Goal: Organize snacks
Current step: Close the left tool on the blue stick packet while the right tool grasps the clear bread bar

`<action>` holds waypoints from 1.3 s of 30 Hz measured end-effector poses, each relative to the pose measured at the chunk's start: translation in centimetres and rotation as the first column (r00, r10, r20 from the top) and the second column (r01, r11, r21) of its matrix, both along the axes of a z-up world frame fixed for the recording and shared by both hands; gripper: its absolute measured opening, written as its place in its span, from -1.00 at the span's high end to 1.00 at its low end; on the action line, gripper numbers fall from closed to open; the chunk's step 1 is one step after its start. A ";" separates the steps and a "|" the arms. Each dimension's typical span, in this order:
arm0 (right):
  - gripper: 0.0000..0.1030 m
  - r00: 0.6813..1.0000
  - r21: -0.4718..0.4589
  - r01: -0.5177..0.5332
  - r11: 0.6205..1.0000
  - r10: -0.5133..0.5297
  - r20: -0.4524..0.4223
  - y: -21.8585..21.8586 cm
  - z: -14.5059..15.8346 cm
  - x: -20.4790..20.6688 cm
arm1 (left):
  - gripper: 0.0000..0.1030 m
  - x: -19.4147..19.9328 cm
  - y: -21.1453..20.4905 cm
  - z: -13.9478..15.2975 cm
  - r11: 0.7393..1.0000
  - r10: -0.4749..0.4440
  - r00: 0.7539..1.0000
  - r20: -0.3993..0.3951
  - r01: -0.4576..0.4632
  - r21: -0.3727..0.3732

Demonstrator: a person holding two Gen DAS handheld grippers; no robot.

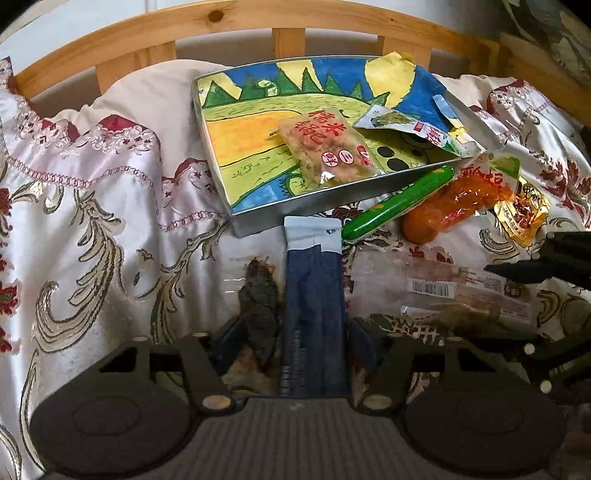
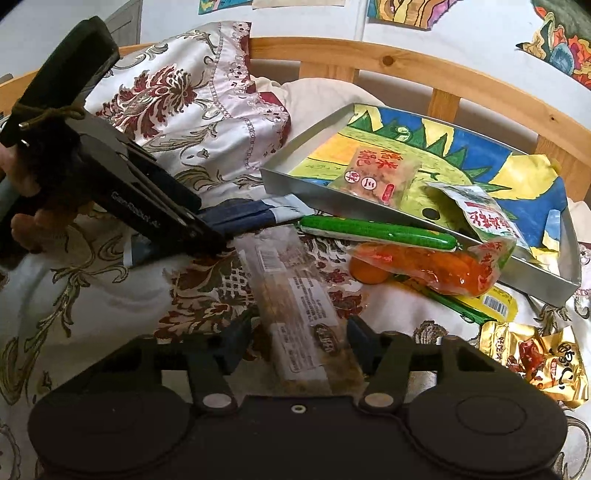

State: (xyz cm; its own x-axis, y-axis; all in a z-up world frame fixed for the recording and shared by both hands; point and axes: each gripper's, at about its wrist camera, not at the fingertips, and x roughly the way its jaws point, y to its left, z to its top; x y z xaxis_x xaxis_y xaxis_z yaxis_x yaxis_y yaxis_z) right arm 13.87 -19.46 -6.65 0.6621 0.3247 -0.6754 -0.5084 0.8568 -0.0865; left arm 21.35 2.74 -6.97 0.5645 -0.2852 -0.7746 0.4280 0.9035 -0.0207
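Nearest the lens, the left gripper (image 1: 316, 332) has its jaws closed against the sides of a dark blue stick packet (image 1: 313, 295), whose pale end points at the near edge of the tray (image 1: 258, 221). The right gripper (image 2: 297, 332) likewise pinches a long clear-wrapped snack bar (image 2: 295, 295) lying on the bedspread (image 2: 110, 295).

The blue stick packet is narrow and slick, so it could slide out or swing when lifted. Beside it lies a clear pack with a dark snack (image 1: 258, 295), close enough to be dragged along. The two tools work close together and may knock each other.

Beyond them, just outside the tray's near edge, sit a green sausage stick (image 1: 397, 201), an orange pouch (image 1: 461, 201) and gold-wrapped sweets (image 1: 521, 214). Inside the tray, over a child's painting, rest a rice snack pack (image 1: 328, 147) and a white-green pouch (image 1: 410, 127) that overhangs the near right corner and could tip out.

The bedspread is soft, rumpled satin, so the tray sits tilted. Behind runs a wooden headboard (image 1: 288, 40), with drawings (image 2: 406, 11) on the wall.
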 end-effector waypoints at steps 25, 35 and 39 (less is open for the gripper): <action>0.16 1.000 -0.013 0.001 1.000 -0.001 -0.012 0.3 0.3 -0.2 | 0.23 -1.6 -2.7 0.2 0.993 0.084 0.996 0.019 -0.085 0.079; 0.18 1.000 -0.010 0.004 1.000 -0.005 -0.016 0.4 0.4 -0.3 | 0.12 -2.1 -3.4 0.0 0.992 0.111 0.994 -0.020 -0.109 0.062; 0.12 1.000 0.005 0.019 1.000 -0.019 -0.017 0.3 0.4 -0.1 | 0.11 -2.2 -3.8 -0.2 0.991 0.107 0.994 -0.004 -0.107 0.076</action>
State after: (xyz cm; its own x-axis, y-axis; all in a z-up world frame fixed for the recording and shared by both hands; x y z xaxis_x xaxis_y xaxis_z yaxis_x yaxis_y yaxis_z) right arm 13.79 -19.21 -6.22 0.6570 0.3153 -0.6848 -0.4932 0.8667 -0.0742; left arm 19.19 -1.10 -7.14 0.5825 -0.1644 -0.7960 0.3290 0.9432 0.0460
